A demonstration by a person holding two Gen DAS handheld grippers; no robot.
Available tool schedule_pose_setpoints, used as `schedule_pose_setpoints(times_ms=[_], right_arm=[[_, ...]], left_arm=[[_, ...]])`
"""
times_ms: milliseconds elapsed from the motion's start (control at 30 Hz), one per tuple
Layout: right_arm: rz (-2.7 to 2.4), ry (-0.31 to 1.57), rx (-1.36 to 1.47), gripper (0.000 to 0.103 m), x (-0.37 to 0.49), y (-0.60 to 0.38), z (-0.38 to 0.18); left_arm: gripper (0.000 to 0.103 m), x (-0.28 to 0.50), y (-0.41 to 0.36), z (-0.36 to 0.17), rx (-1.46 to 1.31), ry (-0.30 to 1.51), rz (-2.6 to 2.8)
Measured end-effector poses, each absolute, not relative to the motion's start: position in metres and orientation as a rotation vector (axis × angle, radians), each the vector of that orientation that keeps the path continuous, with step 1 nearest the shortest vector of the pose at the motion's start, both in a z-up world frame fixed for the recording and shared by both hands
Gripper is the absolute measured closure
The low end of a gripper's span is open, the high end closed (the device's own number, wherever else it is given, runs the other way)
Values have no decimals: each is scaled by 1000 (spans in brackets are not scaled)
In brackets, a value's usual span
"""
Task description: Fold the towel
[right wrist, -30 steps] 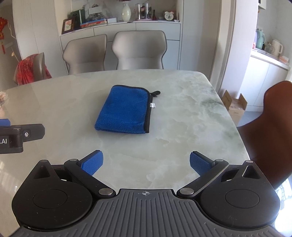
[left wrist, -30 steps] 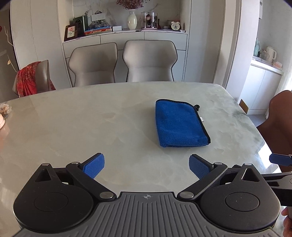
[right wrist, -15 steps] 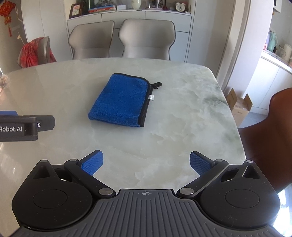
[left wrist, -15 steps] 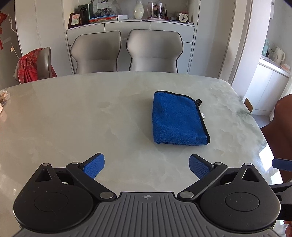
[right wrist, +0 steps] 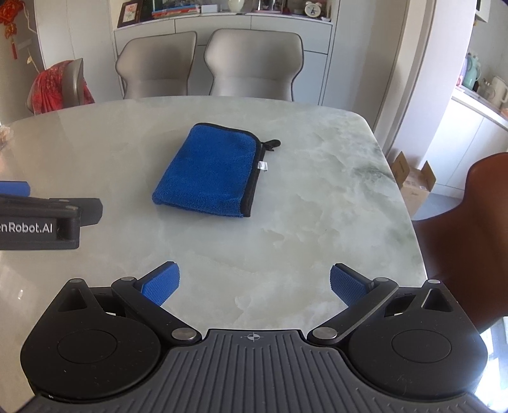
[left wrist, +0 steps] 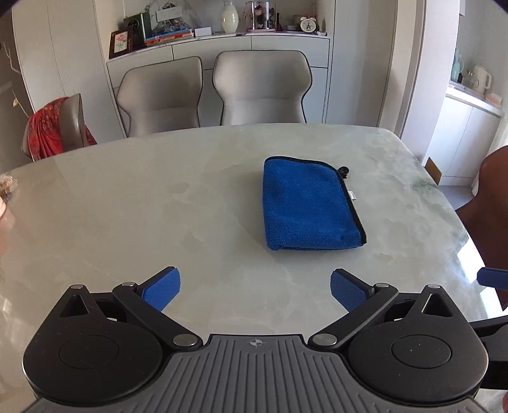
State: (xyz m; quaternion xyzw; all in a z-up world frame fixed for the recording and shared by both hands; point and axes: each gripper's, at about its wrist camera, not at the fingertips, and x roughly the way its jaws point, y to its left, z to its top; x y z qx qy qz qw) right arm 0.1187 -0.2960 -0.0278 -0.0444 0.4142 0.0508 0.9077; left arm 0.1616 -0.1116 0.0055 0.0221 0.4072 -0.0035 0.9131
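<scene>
Towel (left wrist: 309, 203): saturated royal blue pile, plain, with black edge binding, a black hanging loop (right wrist: 271, 143) and a small white label (right wrist: 262, 165). Bench (left wrist: 158, 206): pale grey-white marble pattern, cloudy veining, with grey-green streaks to the right of the towel. Left claw (left wrist: 255, 287): black arms, ribbed grey body, blue dimpled pads (left wrist: 162, 287). Right claw (right wrist: 254, 284): same colours (black, grey, blue pads). White lettering on the left claw's black side in the right wrist view. Two chairs (left wrist: 260, 92) beyond the towel: light grey with dark piping. Chair (right wrist: 470, 228) right of the towel: reddish brown. Cloth (left wrist: 47, 130) on the chair far left of the towel: red, patterned. Cabinets (right wrist: 260, 22) behind: white.
</scene>
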Motion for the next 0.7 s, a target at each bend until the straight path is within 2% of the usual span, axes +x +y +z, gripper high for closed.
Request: schedule_pose_setpoints(times_ms=[700], right_arm=[[117, 857, -93, 1, 123, -290, -27]], left_arm=[[1, 164, -114, 6, 75, 838, 36]])
